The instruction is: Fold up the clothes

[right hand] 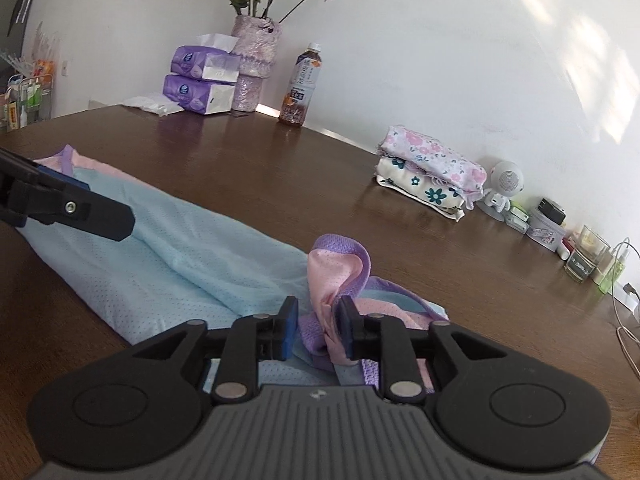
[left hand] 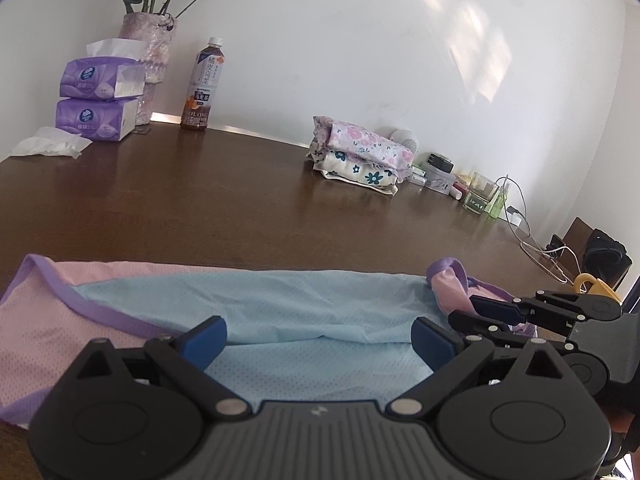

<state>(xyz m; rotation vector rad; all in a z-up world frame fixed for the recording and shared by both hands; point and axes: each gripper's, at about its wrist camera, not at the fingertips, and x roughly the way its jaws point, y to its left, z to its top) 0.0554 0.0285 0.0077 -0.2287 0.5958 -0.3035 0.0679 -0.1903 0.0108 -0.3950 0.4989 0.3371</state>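
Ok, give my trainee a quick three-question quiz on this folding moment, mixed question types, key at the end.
1. True or false: the left hand-held gripper is clamped on the blue mesh garment.
2. Multiple choice: what sits between the fingers of the right hand-held gripper? A) a tissue B) the bunched pink part of the garment with purple trim C) the cable
3. Short answer: what rests on the cream blue-flower folded cloth by the wall?

Key: 1 false, its jaws stand wide apart over the fabric. 2 B. 3 the pink floral folded cloth.
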